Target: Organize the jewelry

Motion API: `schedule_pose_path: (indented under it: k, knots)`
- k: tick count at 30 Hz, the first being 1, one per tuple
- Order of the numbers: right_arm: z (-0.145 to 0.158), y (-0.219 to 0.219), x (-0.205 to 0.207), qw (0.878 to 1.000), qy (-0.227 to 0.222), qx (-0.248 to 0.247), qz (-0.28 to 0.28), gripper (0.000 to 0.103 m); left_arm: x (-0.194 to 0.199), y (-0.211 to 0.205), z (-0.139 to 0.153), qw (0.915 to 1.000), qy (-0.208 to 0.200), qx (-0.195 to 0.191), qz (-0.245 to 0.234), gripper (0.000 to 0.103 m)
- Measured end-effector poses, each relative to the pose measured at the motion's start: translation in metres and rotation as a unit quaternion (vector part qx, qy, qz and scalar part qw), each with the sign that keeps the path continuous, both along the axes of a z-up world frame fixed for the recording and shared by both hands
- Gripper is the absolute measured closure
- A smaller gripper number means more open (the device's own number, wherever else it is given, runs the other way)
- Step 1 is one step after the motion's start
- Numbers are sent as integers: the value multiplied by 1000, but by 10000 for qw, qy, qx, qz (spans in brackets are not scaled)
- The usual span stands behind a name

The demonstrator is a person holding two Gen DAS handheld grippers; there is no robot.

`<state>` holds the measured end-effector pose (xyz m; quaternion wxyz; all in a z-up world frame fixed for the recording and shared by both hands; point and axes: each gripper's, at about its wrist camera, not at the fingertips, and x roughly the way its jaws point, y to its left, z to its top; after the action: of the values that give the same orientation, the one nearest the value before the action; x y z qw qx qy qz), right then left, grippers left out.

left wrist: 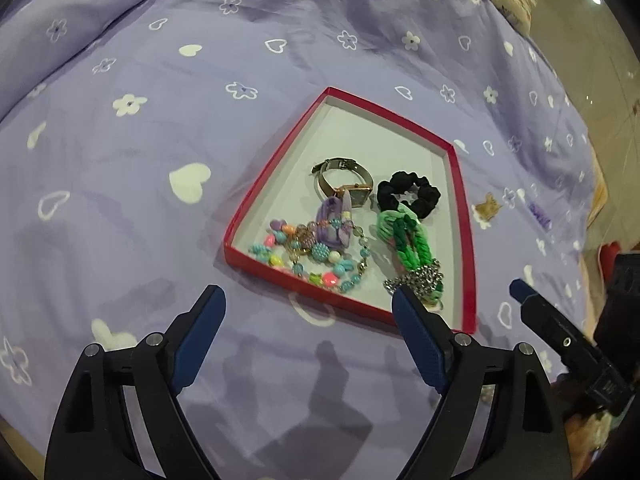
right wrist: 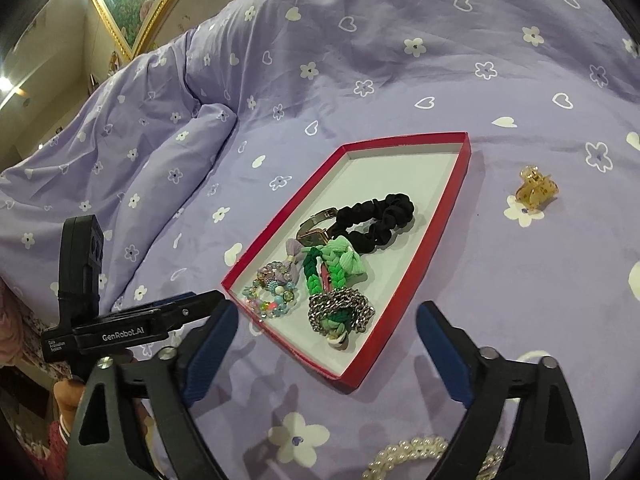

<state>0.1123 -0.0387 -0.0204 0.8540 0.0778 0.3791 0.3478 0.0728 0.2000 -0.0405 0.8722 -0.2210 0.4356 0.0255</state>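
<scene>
Red-rimmed tray at frame centre on the bed already holds the watch, black scrunchie, beads and green braid, while an amber hair claw at right and pearls at bottom remain outside; left tongs and right tongs gape wide, empty.

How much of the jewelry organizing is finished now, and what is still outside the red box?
Done: the red box already holds the watch, black scrunchie, beaded bracelet and green braided piece with chain.
In hand: nothing; the left gripper and right gripper are both open and empty.
Left: the amber hair claw and the pearl piece lie on the bedspread.
</scene>
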Motion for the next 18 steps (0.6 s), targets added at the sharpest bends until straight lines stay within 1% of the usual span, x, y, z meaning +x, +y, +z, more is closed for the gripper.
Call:
schedule_pose_path:
  k: [4,9,11,15,18]
  knots:
    - [-1,-6,-8,9998,-39,169,-23,8,-15,0,3,9997,-154,-51,165,17]
    - [0,-15,-21,9993,-112,321,-130,8,-35,-4,10,9992,-261,87,297,17]
    - [2,-17,-28,9992,-213,297,-174,8,-42,-9,15,9988,-299,211,312,17]
    - [11,-23,-45,9983,-463,249,-265,8,-58,-24,26,9971,-420,582,242,16]
    - [22,-24,-55,9976,-631,-5,-279,8,-69,-34,37,9952,-541,803,144,15]
